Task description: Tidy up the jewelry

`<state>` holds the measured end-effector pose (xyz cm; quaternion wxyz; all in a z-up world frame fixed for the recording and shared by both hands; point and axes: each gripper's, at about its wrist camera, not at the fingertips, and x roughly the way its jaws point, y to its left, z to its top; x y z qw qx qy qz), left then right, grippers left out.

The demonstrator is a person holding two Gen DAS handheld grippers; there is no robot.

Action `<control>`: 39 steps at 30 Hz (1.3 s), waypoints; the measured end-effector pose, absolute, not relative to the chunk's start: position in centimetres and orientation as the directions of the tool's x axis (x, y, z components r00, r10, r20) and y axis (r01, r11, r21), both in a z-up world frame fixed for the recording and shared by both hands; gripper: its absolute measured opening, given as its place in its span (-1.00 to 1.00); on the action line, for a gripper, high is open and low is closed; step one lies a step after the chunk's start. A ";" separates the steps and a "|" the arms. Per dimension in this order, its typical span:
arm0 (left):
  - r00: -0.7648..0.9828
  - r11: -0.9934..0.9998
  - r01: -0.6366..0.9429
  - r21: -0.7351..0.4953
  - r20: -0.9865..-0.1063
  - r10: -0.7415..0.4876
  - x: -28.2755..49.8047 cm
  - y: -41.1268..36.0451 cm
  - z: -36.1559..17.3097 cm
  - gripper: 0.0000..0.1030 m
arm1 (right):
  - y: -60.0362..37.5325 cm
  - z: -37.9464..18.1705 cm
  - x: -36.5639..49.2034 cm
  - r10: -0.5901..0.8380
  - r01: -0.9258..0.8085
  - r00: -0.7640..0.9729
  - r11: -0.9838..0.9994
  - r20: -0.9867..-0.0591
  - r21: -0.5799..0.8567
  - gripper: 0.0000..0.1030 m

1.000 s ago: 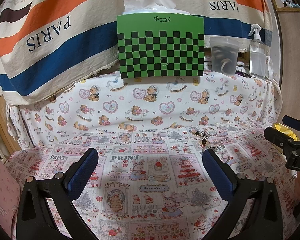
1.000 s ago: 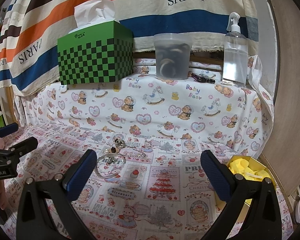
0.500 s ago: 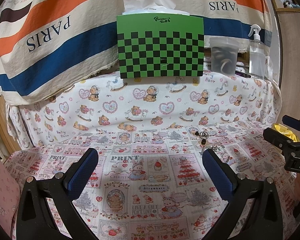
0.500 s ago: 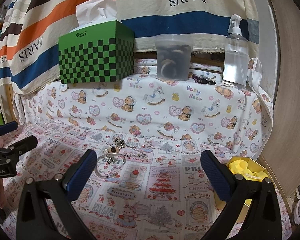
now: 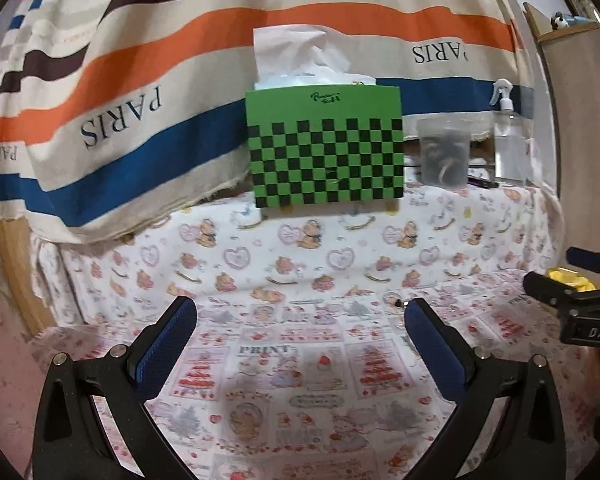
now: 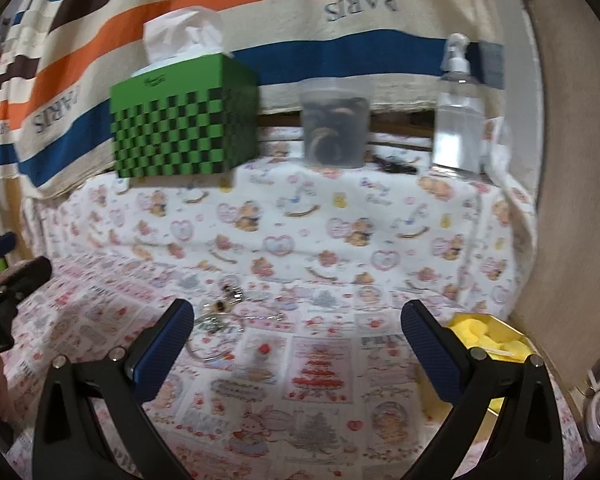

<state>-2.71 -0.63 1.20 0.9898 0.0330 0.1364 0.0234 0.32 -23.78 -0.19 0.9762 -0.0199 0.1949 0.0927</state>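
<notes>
A small heap of jewelry [image 6: 224,304], with a silver bangle [image 6: 210,344] and dark beads, lies on the printed cloth just past my right gripper's left finger. In the left wrist view only a dark bead [image 5: 398,303] shows by the right finger. A yellow box [image 6: 488,336] with yellow padding sits at the right; it also shows in the left wrist view [image 5: 572,280]. My left gripper [image 5: 300,330] is open and empty above the cloth. My right gripper [image 6: 296,330] is open and empty, between the jewelry and the box.
On a raised ledge at the back stand a green checkered tissue box [image 5: 326,148], a clear tub [image 6: 336,122] holding rings or bands, and a spray bottle [image 6: 458,108]. A striped PARIS cloth [image 5: 120,116] hangs behind. A wooden panel [image 6: 560,200] bounds the right side.
Both grippers have tilted or moved, so the scene has shifted down in both views and is blurred. The jewelry now sits lower, near the fingers. Both stay open.
</notes>
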 end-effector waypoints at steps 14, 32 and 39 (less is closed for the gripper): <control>0.947 0.999 0.010 0.050 -0.320 0.006 -2.0 -0.6 1.0 1.00 | -23.3 -0.1 -0.2 0.176 -0.205 0.910 0.978 -0.375 -0.039 1.00; 0.941 0.988 -0.146 -0.053 -0.315 0.122 -1.6 3.6 1.8 1.00 | -23.6 2.2 3.6 0.387 -0.346 0.730 0.920 -0.564 0.183 1.00; 0.932 0.977 -0.174 -0.121 -0.342 0.123 -1.2 6.0 2.1 1.00 | -16.7 -2.1 6.0 0.312 -0.408 0.618 0.912 -0.722 0.045 1.00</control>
